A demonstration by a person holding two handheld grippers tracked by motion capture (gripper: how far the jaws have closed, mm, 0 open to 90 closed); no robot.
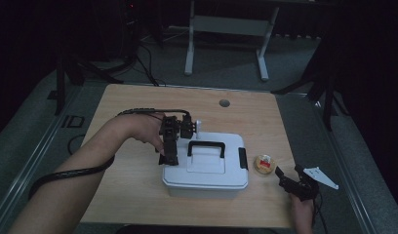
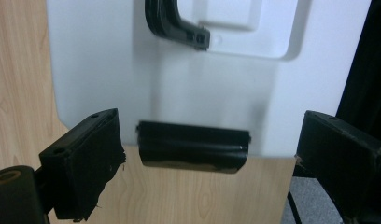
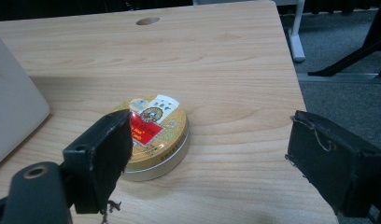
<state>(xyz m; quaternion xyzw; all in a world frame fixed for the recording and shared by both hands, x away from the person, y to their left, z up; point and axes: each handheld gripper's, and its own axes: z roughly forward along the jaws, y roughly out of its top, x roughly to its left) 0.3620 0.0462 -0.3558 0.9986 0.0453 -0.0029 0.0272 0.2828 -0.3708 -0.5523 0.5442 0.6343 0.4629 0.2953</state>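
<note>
The left gripper (image 2: 205, 154) has its jaws wide open around the black clip (image 2: 193, 152) on the side of the white plastic box with a black handle (image 1: 205, 165), holding nothing. The box lid is shut, so I cannot tell what is inside. The right gripper (image 3: 205, 158) is wide open and empty too, near the small round gold tin (image 3: 153, 135), which sits closed on the wooden table (image 3: 226, 60) just beside the box.

A white plastic storage box (image 1: 205, 168) sits closed on a light wooden table, near its middle. Its flat lid carries a black carrying handle (image 1: 206, 146), folded down over a shallow square recess. A black latch (image 2: 193, 152) clips each short side; the one on the left side lies flat against the lid's edge, fastened. Just beside the box on the right lies a small round gold tin (image 3: 153, 135), lid on, with a red and white label.
</note>
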